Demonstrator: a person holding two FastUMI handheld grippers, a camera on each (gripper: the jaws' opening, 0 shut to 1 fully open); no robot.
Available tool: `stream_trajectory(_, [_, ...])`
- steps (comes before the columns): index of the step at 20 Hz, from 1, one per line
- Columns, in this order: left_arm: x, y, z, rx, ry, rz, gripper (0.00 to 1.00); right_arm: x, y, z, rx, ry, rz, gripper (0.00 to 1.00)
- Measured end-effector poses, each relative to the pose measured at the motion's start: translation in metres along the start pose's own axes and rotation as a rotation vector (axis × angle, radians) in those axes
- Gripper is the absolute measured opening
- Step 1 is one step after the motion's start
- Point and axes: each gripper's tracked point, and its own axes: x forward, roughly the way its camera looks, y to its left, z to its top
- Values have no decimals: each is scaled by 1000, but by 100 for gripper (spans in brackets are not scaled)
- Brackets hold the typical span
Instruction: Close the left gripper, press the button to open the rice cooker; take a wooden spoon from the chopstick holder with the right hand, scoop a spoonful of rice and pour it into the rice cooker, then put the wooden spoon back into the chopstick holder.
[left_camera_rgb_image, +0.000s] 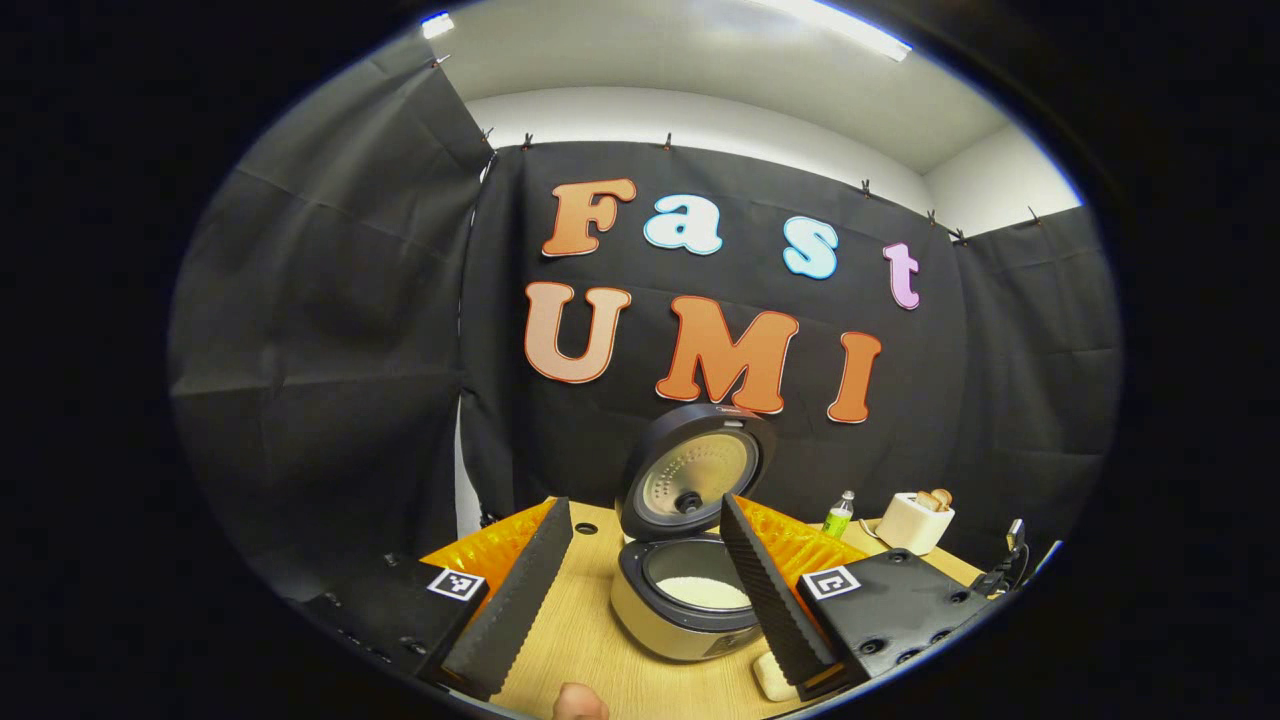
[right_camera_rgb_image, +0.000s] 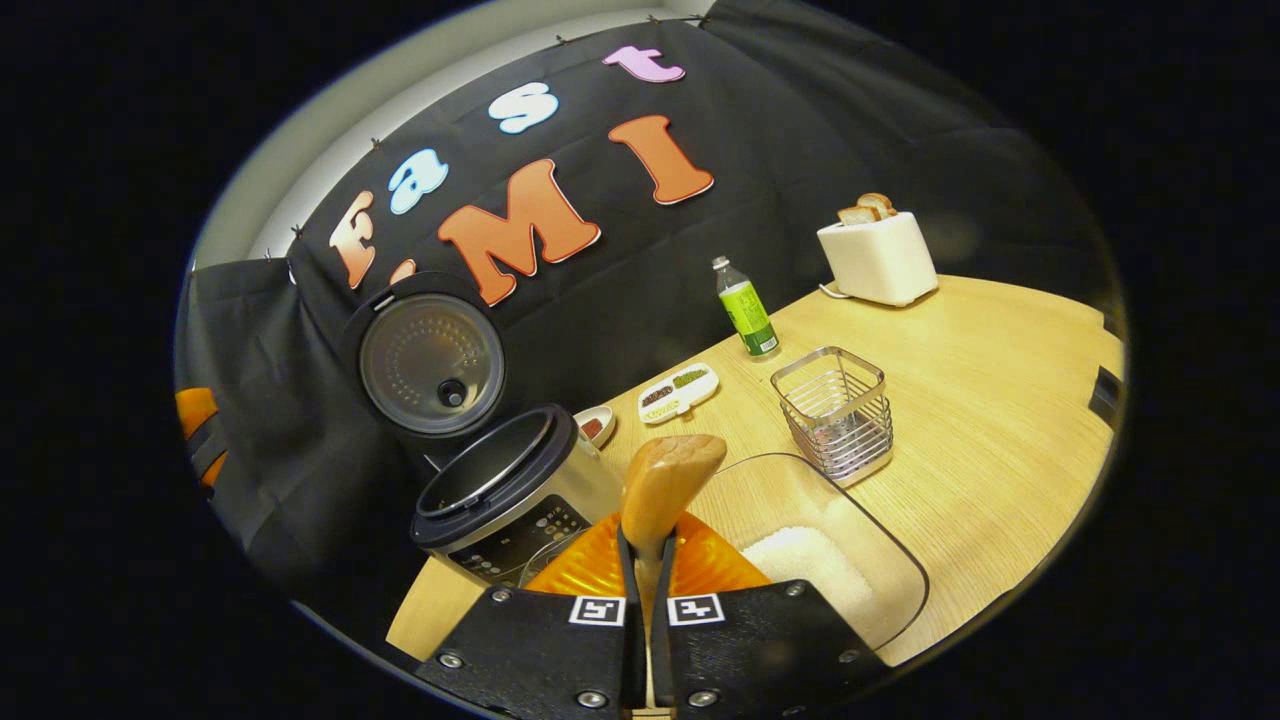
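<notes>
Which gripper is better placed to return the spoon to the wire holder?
Right. The right gripper is shut on the wooden spoon, with the empty metal wire chopstick holder just ahead. The left gripper is open, facing the open rice cooker.

White rice (right_camera_rgb_image: 800, 560), pale wooden spoon (right_camera_rgb_image: 668, 482), green-labelled bottle (right_camera_rgb_image: 745, 310).

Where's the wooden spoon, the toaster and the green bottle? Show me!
wooden spoon (right_camera_rgb_image: 668, 478): right gripper view, on its bowl above the fingers.
toaster (right_camera_rgb_image: 878, 262): right gripper view, on its white front side.
green bottle (right_camera_rgb_image: 746, 312): right gripper view, on its green label.
</notes>
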Motion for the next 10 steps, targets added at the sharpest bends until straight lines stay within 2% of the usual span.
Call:
stream_trajectory(4, [0, -4, 1, -2, -1, -9, 99, -1, -1, -2, 14, 7, 5, 1])
stream_trajectory(10, [3, -6, -1, -7, 10, -9, 97, -3, -3, -4, 127, 41, 20, 1])
